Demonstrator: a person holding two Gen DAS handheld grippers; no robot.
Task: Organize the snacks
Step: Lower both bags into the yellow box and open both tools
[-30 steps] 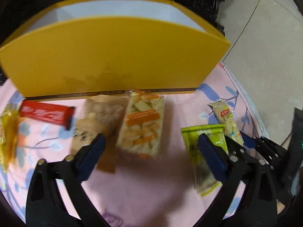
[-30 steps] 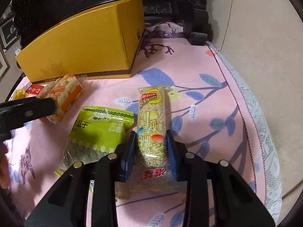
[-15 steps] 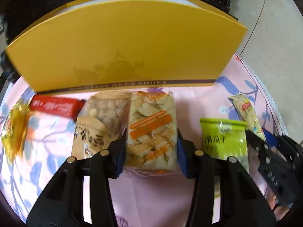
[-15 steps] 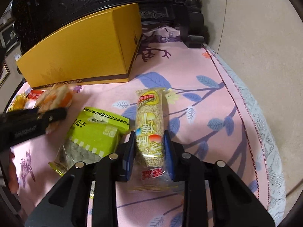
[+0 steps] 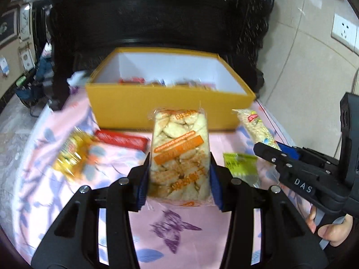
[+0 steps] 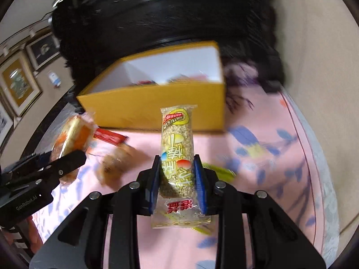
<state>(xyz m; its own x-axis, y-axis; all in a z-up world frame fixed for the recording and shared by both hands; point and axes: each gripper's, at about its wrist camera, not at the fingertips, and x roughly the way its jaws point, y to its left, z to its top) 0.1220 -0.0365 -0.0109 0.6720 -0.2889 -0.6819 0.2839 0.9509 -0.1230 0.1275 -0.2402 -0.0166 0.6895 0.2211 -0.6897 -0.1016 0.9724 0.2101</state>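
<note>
Left wrist view: left gripper (image 5: pixel 179 177) clamps a clear crinkly rice cracker pack (image 5: pixel 179 154) with an orange band, blue pads (image 5: pixel 215 183) pressing both long sides; pack is lifted off the cloth, upright, in front of the box. Yellow cardboard box (image 5: pixel 170 109) is rectangular, open-topped, white inside; several wrapped snacks lie low at its bottom, blurred, kinds unclear. On the pink floral tablecloth (image 5: pixel 179 235): glossy yellow bag (image 5: pixel 71 157) at left, flat red bar (image 5: pixel 122 139) beside it, green packet (image 5: pixel 241 167) at right. Right gripper (image 5: pixel 278 150) enters from the right, clenched on a long puffed grain bar (image 5: pixel 255 126); a hand (image 5: pixel 329 231) holds its handle.

Right wrist view: right gripper (image 6: pixel 178 177) grasps the grain bar (image 6: pixel 177 148), a clear tube of knobbly grains with sealed flat ends, raised and tilted toward the box (image 6: pixel 157 109). Inside the box, red and mixed wrappers, blurred. Left gripper (image 6: pixel 67 157) at left holds the cracker pack (image 6: pixel 74 134). Brown snack bag (image 6: pixel 114 163), the red bar (image 6: pixel 110 135) and the green packet's edge (image 6: pixel 221 170) lie on the cloth (image 6: pixel 269 157).
</note>
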